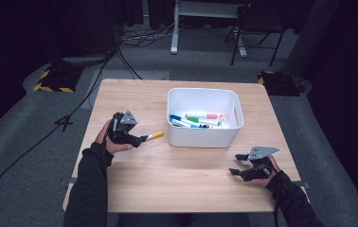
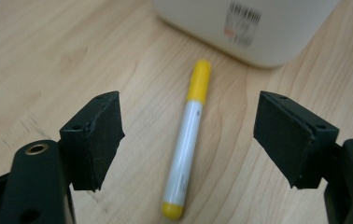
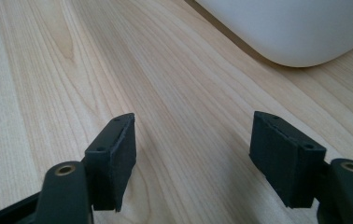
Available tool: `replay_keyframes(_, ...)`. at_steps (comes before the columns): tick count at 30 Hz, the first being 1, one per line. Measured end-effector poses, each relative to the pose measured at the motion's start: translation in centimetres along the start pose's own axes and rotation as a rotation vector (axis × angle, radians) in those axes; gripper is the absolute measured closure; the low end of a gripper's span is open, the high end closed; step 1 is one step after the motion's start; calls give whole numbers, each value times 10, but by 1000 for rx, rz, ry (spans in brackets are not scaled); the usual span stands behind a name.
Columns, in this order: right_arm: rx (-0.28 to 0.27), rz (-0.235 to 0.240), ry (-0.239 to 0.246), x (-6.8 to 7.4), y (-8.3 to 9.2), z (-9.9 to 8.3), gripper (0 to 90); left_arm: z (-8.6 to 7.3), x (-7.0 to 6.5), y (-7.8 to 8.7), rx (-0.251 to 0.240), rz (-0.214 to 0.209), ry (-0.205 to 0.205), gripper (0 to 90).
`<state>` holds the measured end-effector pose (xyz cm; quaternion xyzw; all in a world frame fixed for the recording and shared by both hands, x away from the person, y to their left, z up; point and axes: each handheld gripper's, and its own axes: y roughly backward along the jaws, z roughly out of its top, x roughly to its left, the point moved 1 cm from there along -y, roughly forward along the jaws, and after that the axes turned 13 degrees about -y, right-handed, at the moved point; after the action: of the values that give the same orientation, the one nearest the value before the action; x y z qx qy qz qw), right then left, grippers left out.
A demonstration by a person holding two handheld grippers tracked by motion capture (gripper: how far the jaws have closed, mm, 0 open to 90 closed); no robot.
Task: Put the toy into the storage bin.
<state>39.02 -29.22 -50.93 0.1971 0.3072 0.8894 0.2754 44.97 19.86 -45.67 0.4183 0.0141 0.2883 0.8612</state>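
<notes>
A white marker with a yellow cap [image 2: 186,140] lies flat on the wooden table [image 1: 177,179], just left of a white bin [image 1: 204,97]. My left gripper [image 2: 188,142] hovers low over it, open, the marker lying between the two pads [image 2: 101,137] without touching either. In the high view the left gripper [image 1: 141,139] sits at the marker's [image 1: 155,135] near end. The bin holds several coloured markers [image 1: 197,120]. My right gripper [image 1: 234,164] rests open near the table's front right, with nothing but bare wood between its pads [image 3: 118,158].
The bin's rounded white wall [image 2: 254,28] with a barcode label stands just beyond the yellow-capped marker, and its corner [image 3: 300,32] lies ahead of the right gripper. Cables [image 1: 87,90] trail over the grey floor at the left. A chair [image 1: 257,23] stands beyond the table.
</notes>
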Motion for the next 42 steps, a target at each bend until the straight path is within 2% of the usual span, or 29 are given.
replay_keyframes(1,0,0,1,0,0,0,321,-5,0,-3,8,-12,11,263)
replay_keyframes(3,0,0,0,0,0,0,320,-13,0,-8,13,-4,32,263)
replay_keyframes(4,0,0,0,0,0,0,321,-16,1,-9,15,-19,51,264)
replay_keyframes(5,-3,-3,0,0,0,0,321,-20,2,-9,20,4,37,264)
replay_keyframes(7,-4,-3,5,0,0,0,321,-26,3,-12,22,-16,59,265)
replay_keyframes(8,-4,-3,5,0,0,0,321,-28,2,-13,22,-7,71,265)
replay_keyframes(12,-4,-3,6,0,0,0,320,-38,0,-20,45,-9,69,280)
replay_keyframes(13,-5,-3,4,0,0,0,320,-41,-1,-21,53,-16,88,282)
replay_keyframes(15,-4,-4,6,0,0,0,320,-44,0,-23,49,-2,95,304)
replay_keyframes(16,-4,-4,6,0,0,0,320,-45,1,-23,40,-11,114,315)
replay_keyframes(20,-4,-4,5,0,0,0,320,-46,1,-24,19,1,139,358)
replay_keyframes(22,-4,-4,5,0,0,0,320,-46,1,-23,23,2,124,384)
replay_keyframes(26,-4,-5,5,0,0,0,320,-44,-2,-23,11,-10,104,536)
replay_keyframes(27,-4,-5,5,0,0,0,321,-43,-3,-23,9,-34,106,570)
replay_keyframes(28,-5,-4,5,0,0,0,320,-43,-3,-22,7,-20,89,603)
replay_keyframes(29,-4,-5,5,0,0,0,321,-43,-5,-23,1,-41,94,633)
replay_keyframes(30,-5,-5,4,0,0,0,321,-43,-5,-22,-5,-28,65,660)
replay_keyframes(31,-4,-5,5,0,0,0,320,-44,-7,-22,-16,-33,60,700)
replay_keyframes(34,-4,-5,5,0,0,0,320,-47,-9,-23,-43,-53,82,748)
replay_keyframes(35,-5,-5,5,0,0,0,320,-47,-8,-23,-45,-46,70,753)
replay_keyframes(39,-5,-7,5,1,-1,0,320,-47,-9,-22,-47,-65,75,756)
replay_keyframes(40,-6,-8,5,1,-1,0,320,-46,-8,-22,-45,-57,57,756)
replay_keyframes(42,-4,-5,6,0,0,0,320,-46,-8,-22,-52,-60,60,757)
